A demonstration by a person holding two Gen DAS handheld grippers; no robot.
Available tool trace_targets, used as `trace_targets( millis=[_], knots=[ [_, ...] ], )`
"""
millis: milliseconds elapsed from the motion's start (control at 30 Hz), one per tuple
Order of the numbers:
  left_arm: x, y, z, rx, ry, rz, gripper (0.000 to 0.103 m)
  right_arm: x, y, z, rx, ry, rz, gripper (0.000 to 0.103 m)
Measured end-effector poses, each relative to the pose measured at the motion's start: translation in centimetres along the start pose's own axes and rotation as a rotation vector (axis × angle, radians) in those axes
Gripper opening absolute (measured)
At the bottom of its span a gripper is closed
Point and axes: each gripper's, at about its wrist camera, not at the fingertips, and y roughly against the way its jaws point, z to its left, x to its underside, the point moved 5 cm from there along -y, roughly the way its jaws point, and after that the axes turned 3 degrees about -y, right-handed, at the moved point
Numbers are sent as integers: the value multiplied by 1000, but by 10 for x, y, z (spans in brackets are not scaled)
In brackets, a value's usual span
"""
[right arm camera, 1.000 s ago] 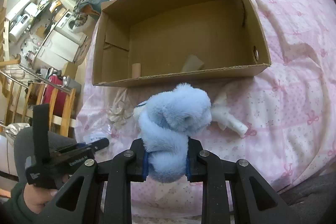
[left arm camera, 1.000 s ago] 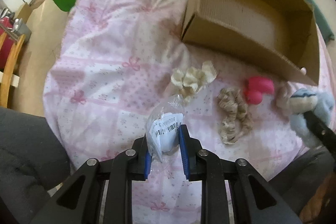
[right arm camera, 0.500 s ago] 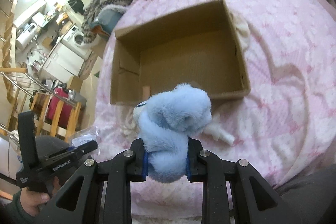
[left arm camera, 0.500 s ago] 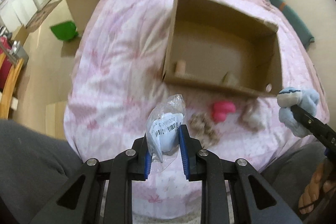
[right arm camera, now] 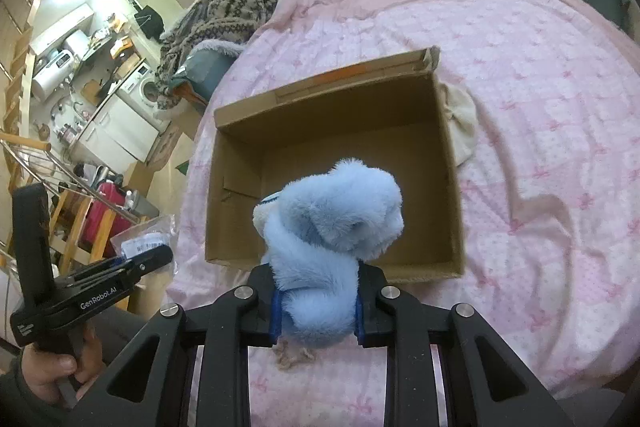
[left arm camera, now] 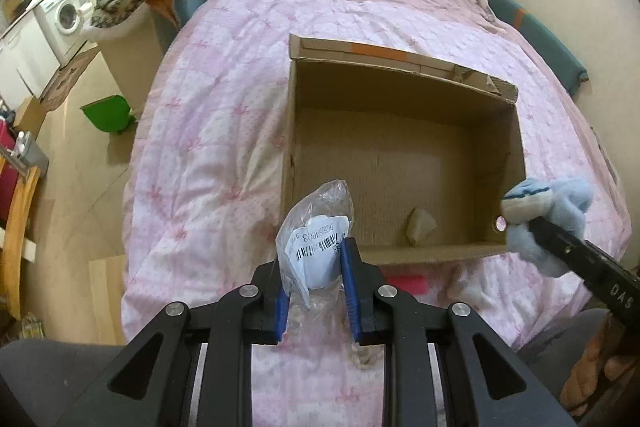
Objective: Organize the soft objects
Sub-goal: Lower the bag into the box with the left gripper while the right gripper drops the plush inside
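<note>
We hold a clear plastic bag (left arm camera: 316,239) with a barcode label clamped between the blue pads of the left gripper (left arm camera: 316,279), the bag's top projecting forward past the fingertips. The right gripper (right arm camera: 318,301) is closed on a blue plush toy (right arm camera: 332,227), which bulges well above and ahead of its pads. Both items are held above the pink bedspread (left arm camera: 224,115), near the front wall of the open cardboard box (left arm camera: 400,155).

The left wrist view shows the box floor with a loose scrap of cardboard (left arm camera: 420,225), a pink item (left arm camera: 406,281) on the bedspread just in front of the box, and the plush toy beside the box's right front corner. The right wrist view shows instead a cream cloth (right arm camera: 462,123) lying against the box's right wall, and the bagged item to the left of the box.
</note>
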Motion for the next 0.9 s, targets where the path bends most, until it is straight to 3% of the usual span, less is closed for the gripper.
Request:
trace_targets(
  millis=[167,367,500,900],
  knots=[
    [-13,-26,-7,-13,-42,9,21,-5,-28,-8,23,11,24,27],
    [-34,-53,-13,-21,-75,-41,21,-14,-46,-24,27,-28,31,28],
    [-31,-73,-12,0,-91,-69,21,-5,-59,-32,61,-35,54,29],
    [-27,-88,-14,20,-72,-3,21,1,-79,-27,98,9,89,29]
  ],
)
